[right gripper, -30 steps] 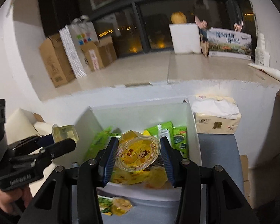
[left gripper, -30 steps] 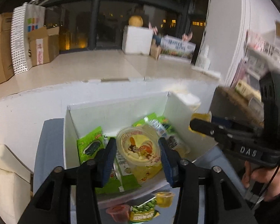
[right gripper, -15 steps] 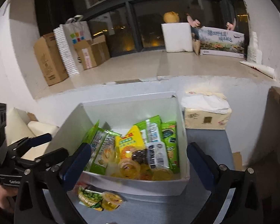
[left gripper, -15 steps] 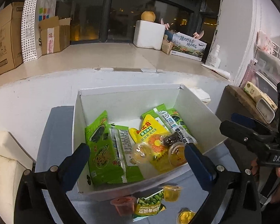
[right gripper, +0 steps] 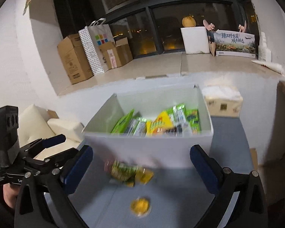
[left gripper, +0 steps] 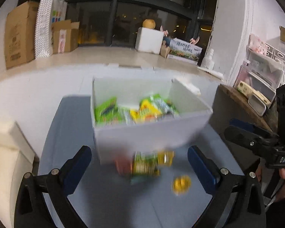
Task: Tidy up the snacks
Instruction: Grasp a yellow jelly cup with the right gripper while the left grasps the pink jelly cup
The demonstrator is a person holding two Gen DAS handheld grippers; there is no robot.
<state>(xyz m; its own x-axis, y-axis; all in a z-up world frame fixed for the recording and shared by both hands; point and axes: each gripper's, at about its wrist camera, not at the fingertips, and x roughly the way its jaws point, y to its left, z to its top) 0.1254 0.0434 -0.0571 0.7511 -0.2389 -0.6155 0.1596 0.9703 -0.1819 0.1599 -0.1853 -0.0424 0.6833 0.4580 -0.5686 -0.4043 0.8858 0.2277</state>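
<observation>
A white box [left gripper: 152,138] [right gripper: 148,148] stands on a grey-blue table and holds several green and yellow snack packets [left gripper: 140,110] [right gripper: 157,123]. In front of it lie a green snack packet [left gripper: 145,164] [right gripper: 123,171], a red jelly cup [left gripper: 122,165], a yellow jelly cup [left gripper: 165,157] [right gripper: 146,176], and a second yellow jelly cup [left gripper: 181,183] [right gripper: 140,206] nearer me. My left gripper [left gripper: 138,171] is open wide and empty, back from the box. My right gripper [right gripper: 140,171] is open wide and empty too. Each shows in the other's view [left gripper: 245,133] [right gripper: 45,148]. Both views are blurred.
A tissue box [right gripper: 223,102] sits right of the white box. A white cushion [right gripper: 64,127] and a cream block [left gripper: 3,148] lie left of the table. A wooden shelf [left gripper: 243,106] stands on the right. Cardboard boxes [left gripper: 19,43] and a foam box [left gripper: 149,39] sit on the window ledge.
Both grippers let go of their jelly cups into the box, opened wide, then pulled back and down. The loose snacks in front of the box have come into view.
</observation>
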